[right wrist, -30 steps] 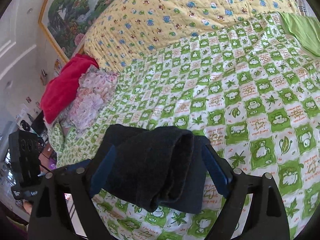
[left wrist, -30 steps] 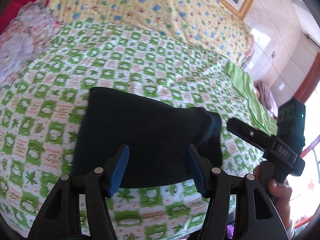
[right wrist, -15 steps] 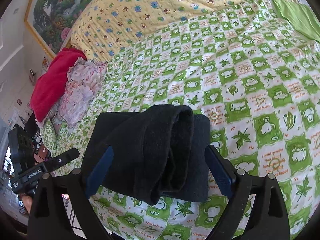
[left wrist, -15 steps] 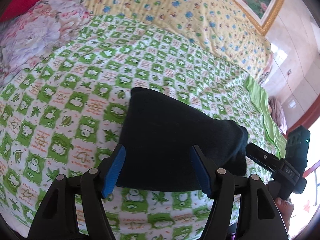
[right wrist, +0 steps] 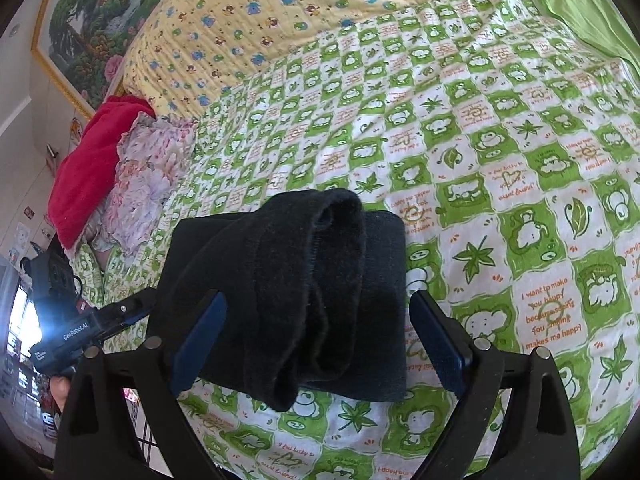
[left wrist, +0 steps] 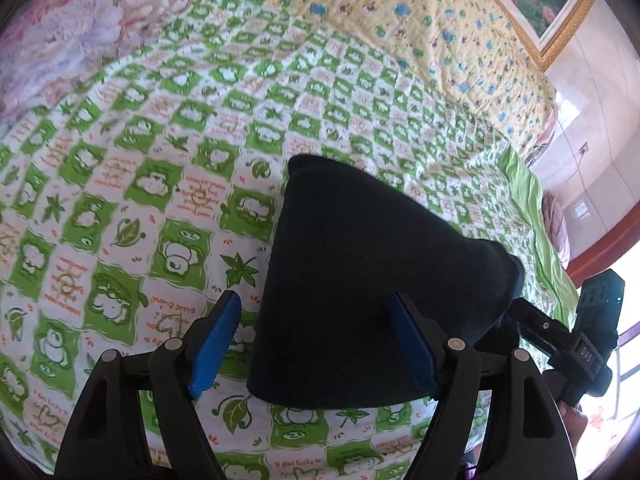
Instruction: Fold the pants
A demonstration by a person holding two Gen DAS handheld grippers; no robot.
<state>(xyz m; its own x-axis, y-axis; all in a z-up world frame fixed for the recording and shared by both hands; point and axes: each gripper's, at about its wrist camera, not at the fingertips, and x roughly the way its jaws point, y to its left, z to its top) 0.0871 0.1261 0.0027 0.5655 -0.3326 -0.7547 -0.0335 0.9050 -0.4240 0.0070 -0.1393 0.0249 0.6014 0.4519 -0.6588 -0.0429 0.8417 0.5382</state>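
The black pants [left wrist: 360, 280] lie folded into a thick bundle on the green-checked bedspread [left wrist: 160, 208]. My left gripper [left wrist: 316, 340] hovers over the bundle's near edge. Its jaws are opening; the blue pads [left wrist: 218, 340] touch no cloth, and the bundle's left part lies between them. From the other side, my right gripper [right wrist: 318, 344] straddles the pants [right wrist: 304, 292] with its jaws wide and the pads clear of the cloth. A rolled fold runs along the top of the bundle there.
A red cloth [right wrist: 88, 172] and a floral cloth [right wrist: 144, 172] are piled at the bed's left side. The yellow quilt [right wrist: 280, 12] covers the head end under a framed painting [right wrist: 88, 28]. A plain green sheet [right wrist: 592, 12] lies at the far right.
The left gripper's jaws have spread wider and it has slid left and lower along the bundle. The right gripper has rolled slightly. The pants lie still.
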